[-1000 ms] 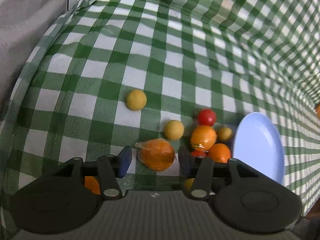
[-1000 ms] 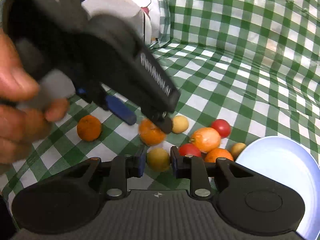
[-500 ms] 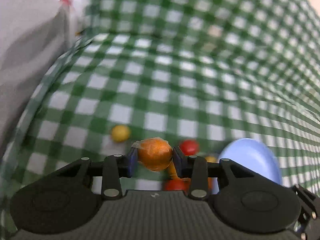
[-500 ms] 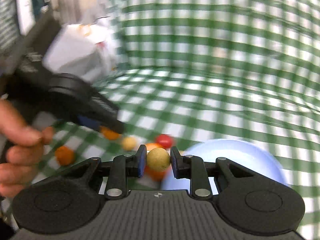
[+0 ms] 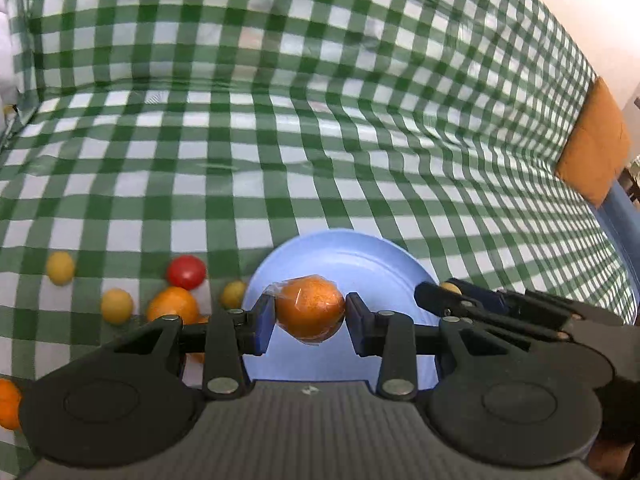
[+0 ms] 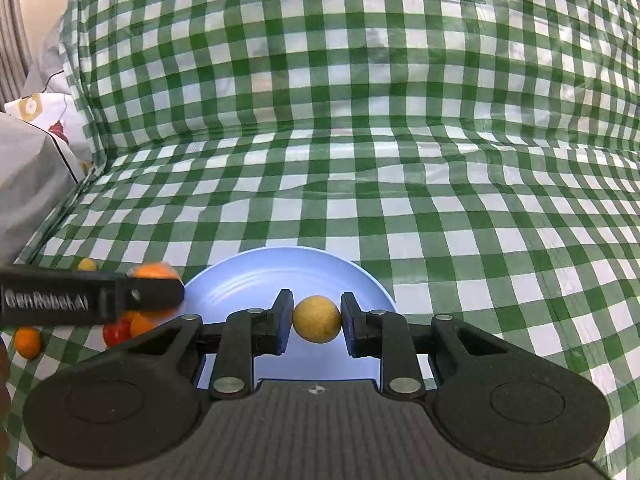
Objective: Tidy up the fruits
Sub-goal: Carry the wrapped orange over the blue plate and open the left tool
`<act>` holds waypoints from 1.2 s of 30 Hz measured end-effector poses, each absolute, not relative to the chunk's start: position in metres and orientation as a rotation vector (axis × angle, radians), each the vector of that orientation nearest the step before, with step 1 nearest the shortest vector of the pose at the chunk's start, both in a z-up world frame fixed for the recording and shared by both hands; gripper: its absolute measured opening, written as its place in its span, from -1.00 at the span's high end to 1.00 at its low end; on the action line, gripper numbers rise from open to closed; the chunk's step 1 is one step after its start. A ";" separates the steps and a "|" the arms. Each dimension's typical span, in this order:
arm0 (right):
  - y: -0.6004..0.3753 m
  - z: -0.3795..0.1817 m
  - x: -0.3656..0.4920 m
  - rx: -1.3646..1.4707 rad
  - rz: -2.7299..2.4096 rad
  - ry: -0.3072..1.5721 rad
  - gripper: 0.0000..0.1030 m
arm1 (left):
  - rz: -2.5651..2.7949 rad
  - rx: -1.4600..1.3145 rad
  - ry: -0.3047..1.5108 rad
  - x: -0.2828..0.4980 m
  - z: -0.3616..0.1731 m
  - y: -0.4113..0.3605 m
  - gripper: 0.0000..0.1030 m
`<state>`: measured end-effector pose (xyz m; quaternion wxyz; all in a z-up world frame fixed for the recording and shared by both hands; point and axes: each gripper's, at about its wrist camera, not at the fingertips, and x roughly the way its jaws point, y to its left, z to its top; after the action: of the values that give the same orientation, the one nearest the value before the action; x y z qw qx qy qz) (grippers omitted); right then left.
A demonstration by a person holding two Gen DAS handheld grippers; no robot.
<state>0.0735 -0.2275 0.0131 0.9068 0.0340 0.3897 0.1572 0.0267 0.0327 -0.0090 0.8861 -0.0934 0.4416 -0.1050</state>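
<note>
Both grippers, left (image 5: 310, 320) pinching a wrapped orange (image 5: 310, 312) and right (image 6: 316, 320) pinching a yellow fruit (image 6: 317, 319), are hovering over the blue plate (image 6: 248, 280) at 12 o'clock, awaiting release.

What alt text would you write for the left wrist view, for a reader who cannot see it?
The left gripper clamps a plastic-wrapped orange fruit above a round pale-blue plate on a green-and-white checked cloth. The right gripper reaches in from the right; loose yellow, orange and red fruits lie left of the plate.
</note>
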 end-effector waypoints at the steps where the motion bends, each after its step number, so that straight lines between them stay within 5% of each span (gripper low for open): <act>1: -0.227 0.012 0.074 0.071 0.327 0.806 0.48 | -0.225 -0.191 0.924 0.027 -0.011 0.031 0.19; 28: -0.226 -0.002 0.076 0.099 0.302 0.835 0.47 | -0.256 -0.213 0.962 0.028 -0.014 0.029 0.12; 30: -0.228 0.000 0.076 0.085 0.274 0.824 0.16 | -0.244 -0.227 0.948 0.027 -0.009 0.034 0.02; 33: -0.238 0.002 0.078 0.100 0.226 0.820 0.04 | -0.198 -0.245 0.945 0.025 -0.005 0.048 0.02; 36: -0.247 -0.005 0.080 0.117 0.174 0.864 0.04 | -0.135 -0.221 0.999 0.026 -0.012 0.056 0.37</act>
<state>0.0799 -0.2473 -0.0050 0.9028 0.0565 0.4180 0.0844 0.0260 0.0563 -0.0123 0.8697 -0.1055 0.4778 -0.0647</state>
